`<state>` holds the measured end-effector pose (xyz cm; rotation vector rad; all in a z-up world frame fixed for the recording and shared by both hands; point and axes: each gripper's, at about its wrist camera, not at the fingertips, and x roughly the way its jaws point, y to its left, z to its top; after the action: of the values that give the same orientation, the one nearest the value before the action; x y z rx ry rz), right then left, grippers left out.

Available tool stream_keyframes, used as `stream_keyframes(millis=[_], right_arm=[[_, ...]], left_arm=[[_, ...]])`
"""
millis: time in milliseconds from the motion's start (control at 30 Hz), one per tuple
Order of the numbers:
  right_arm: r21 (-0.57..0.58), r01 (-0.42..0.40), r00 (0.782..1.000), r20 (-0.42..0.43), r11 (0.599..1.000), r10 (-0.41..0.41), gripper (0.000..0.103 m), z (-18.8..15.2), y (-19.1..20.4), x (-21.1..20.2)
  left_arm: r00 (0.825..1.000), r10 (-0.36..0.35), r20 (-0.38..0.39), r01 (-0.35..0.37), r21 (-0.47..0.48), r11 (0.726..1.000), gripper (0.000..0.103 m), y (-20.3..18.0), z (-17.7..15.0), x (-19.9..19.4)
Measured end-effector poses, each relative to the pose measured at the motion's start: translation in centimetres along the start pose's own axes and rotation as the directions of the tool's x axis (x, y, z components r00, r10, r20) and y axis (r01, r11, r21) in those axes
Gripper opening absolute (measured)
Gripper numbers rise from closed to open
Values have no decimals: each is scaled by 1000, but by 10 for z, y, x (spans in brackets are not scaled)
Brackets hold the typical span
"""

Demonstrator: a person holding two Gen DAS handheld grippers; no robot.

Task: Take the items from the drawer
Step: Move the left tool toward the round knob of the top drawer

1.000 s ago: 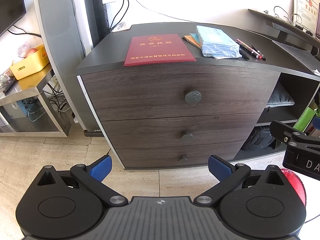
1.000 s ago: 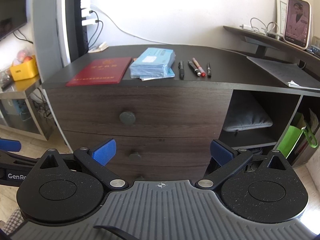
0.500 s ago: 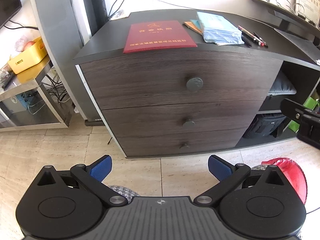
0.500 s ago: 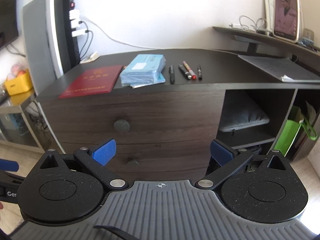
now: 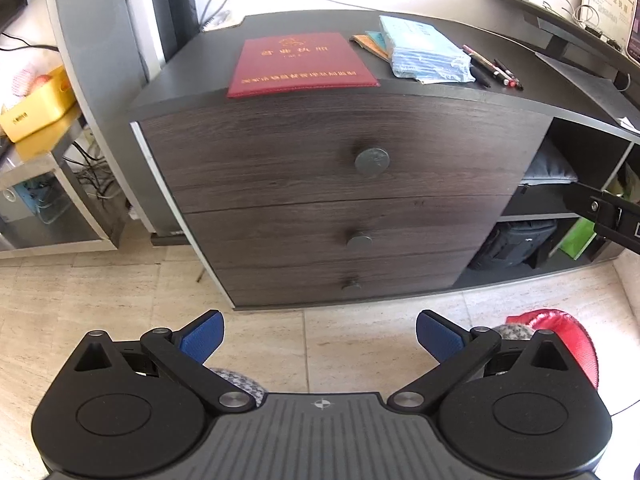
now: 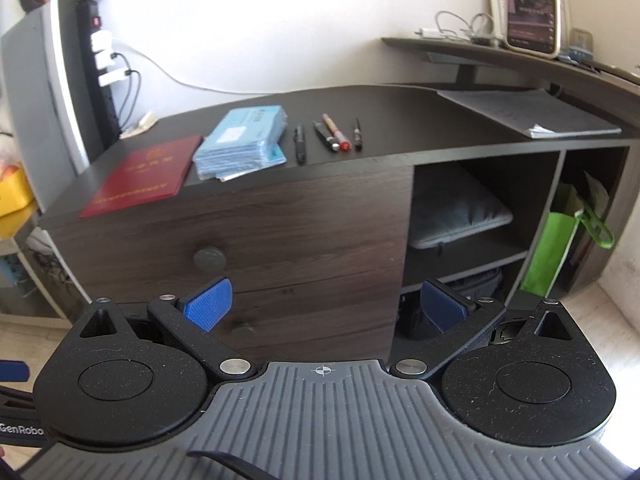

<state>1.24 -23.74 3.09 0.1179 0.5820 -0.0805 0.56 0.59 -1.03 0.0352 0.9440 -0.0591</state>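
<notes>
Both views have drawn back and swung right since earlier. The left gripper [image 5: 318, 334] and right gripper [image 6: 325, 306] hold jaws open, empty. The top drawer [image 5: 320, 160], mid-frame, is shut, its knob [image 5: 372, 160] ungrasped.

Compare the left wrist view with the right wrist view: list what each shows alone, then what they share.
Left wrist only: the bottom drawer knob, a red object on the floor, and the open left gripper.

Right wrist only: the phone on the shelf, the whole green bag, and the open right gripper.

Both: closed drawers, top knob, red booklet, blue stack, pens.
</notes>
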Motion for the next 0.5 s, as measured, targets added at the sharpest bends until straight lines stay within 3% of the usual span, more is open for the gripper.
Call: stream_keyframes(millis=[167, 333, 500], right_arm=[[-22, -76, 997, -2, 997, 76, 103, 1, -3, -1], [110, -107, 993, -27, 988, 111, 103, -3, -17, 5], [17, -85, 992, -87, 996, 87, 103, -1, -12, 13]], left_arm=[[999, -19, 32, 17, 61, 998, 102, -6, -2, -2], [996, -79, 34, 76, 72, 995, 102, -10, 0, 1], [994, -103, 43, 99, 81, 992, 102, -15, 3, 8]])
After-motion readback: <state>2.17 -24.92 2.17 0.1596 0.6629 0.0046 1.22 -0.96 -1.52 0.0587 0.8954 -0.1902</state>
